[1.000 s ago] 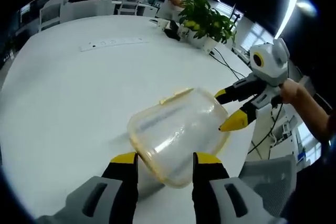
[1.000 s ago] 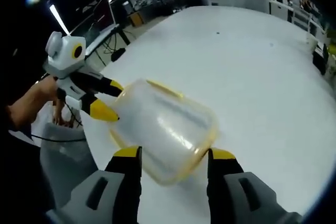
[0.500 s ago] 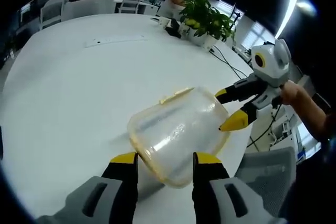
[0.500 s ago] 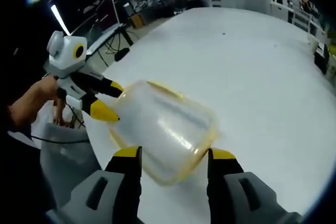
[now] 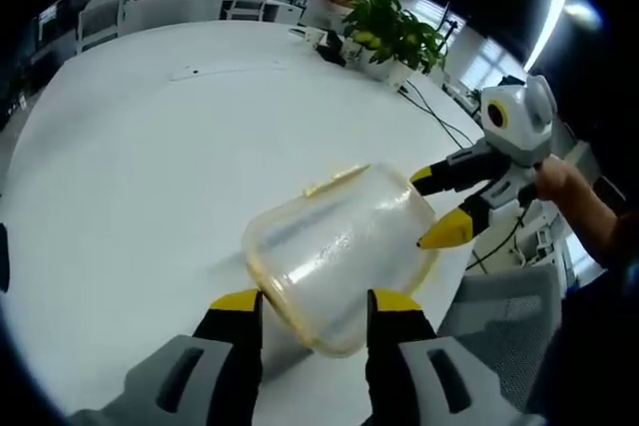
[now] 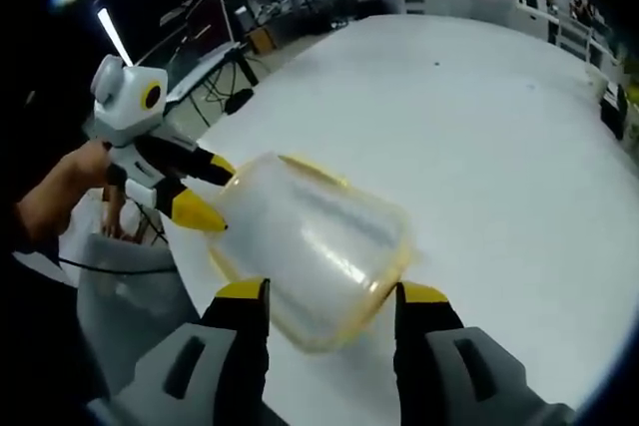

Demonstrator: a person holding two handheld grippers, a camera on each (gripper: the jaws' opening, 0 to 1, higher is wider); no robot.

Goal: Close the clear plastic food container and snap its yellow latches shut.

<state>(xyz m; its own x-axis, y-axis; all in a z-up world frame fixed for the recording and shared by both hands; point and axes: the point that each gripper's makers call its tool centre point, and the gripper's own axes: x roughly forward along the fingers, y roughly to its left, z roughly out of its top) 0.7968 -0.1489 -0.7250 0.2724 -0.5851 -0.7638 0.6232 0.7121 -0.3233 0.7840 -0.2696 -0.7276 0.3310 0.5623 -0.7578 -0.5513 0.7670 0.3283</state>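
The clear plastic container with a yellow rim hangs tilted above the white table, held from two ends. My left gripper is shut on its near end. My right gripper comes in from the right and clamps the far rim, one yellow tip above and one below. In the right gripper view the same container sits between my right gripper's jaws, with my left gripper pinching the opposite rim. A yellow latch sticks out along the top edge, also seen as the latch.
A potted plant and a white power strip sit on the far part of the table. A grey chair stands by the table edge, the same chair below my left hand. Desks and a monitor lie beyond.
The container stays held the same way by both grippers. The background has slid slightly, so both hands have shifted a little together.
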